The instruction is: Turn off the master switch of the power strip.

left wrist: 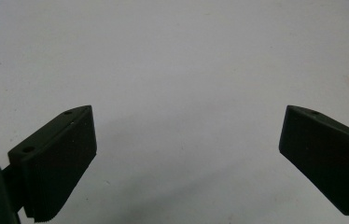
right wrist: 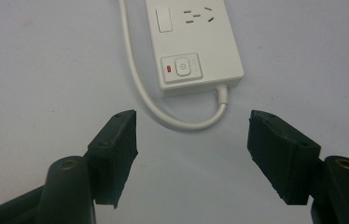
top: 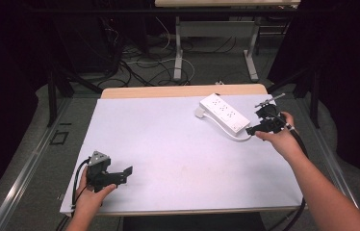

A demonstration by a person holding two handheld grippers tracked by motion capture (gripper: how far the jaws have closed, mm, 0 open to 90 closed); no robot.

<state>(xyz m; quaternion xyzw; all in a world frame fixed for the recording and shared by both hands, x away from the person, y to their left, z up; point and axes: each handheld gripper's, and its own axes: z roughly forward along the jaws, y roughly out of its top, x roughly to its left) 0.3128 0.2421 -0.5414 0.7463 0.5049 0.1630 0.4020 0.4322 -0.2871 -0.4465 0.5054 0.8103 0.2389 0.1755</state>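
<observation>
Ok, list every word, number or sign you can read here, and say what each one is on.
No words or numbers can be read.
Power strip: a power symbol on its button, a circle with a short stroke, beside a small red light.
Grippers and table: no markings.

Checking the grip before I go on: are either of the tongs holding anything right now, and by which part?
Nothing is held. The right tongs stand open just short of the power strip; the left tongs are open over bare table.
</observation>
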